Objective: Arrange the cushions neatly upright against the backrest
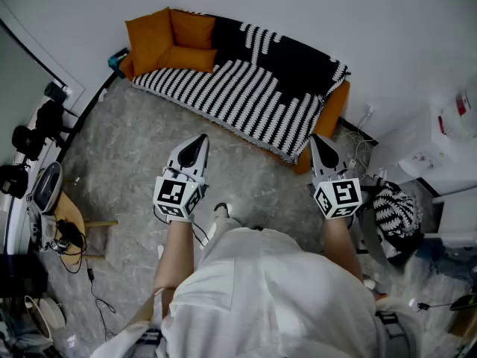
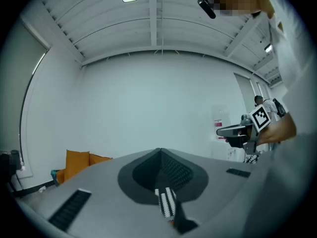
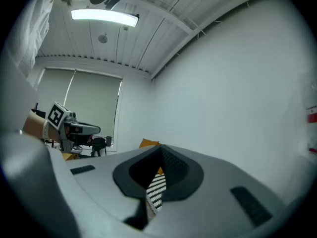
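Orange cushions (image 1: 170,42): three of them are bunched at the far-left end of the sofa. Two lean in the corner against the backrest, and the third lies flat on the seat just in front of them.
Sofa (image 1: 333,109): it stands against the white wall, and its orange body shows only at the right end.
Striped throw (image 1: 246,95): black-and-white fabric is draped over the seat and backrest, reaching the front edge. The cushions sit at its left end.
Your left gripper (image 1: 200,140): the jaws are clenched tip to tip with nothing between them. You hold it level over the floor, pointed at the sofa's front edge and well apart from the cushions.
Your right gripper (image 1: 317,140): it is also clamped closed and empty. You hold it level, with its tip near the sofa's right front corner as your head view shows it.
Gripper views: each one looks past its closed jaw tips to a sliver of the striped fabric, with orange showing further off.
Floor (image 1: 127,140): grey marbled surface between you and the sofa.
Wooden stool (image 1: 71,216): it stands at your left, with cables on and around it.
White cabinet (image 1: 417,155): it stands at your right, beside the sofa's end.
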`<state>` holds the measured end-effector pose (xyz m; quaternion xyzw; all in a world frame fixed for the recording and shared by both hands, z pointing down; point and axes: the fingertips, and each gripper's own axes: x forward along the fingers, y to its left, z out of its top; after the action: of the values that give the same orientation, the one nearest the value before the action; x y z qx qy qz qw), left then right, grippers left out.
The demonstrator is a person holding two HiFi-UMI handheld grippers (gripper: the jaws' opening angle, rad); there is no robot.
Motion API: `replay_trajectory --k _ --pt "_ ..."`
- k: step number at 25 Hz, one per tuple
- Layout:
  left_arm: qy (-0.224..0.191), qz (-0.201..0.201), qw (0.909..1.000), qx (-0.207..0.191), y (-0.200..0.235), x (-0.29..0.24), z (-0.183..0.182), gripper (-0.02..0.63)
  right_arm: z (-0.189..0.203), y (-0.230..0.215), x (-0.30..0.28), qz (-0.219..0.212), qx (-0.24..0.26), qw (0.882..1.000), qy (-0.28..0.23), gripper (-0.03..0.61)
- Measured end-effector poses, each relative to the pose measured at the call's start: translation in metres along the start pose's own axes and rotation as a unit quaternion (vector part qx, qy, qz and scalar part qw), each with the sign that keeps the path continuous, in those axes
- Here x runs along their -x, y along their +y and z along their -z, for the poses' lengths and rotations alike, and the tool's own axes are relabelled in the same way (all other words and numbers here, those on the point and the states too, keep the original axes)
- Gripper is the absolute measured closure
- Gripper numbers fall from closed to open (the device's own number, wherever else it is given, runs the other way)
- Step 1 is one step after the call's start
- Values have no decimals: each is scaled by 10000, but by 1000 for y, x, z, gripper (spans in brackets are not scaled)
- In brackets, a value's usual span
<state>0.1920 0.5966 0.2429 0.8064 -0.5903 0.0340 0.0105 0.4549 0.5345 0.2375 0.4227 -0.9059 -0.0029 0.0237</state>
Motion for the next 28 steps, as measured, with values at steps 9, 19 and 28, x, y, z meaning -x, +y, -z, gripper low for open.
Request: replay_trajectory --k 9,19,28 --pt "-84 97 9999 -50 -7 -14 -9 598 -3 -9 -1 38 9 9999 -94 574" --pt "-60 78 10000 5 -9 -16 -5 598 0 -11 -5 -98 -2 9999 -117 572" --pt "79 -102 9996 232 9 -2 18 597 21 6 -27 -514 -321 9982 24 571"
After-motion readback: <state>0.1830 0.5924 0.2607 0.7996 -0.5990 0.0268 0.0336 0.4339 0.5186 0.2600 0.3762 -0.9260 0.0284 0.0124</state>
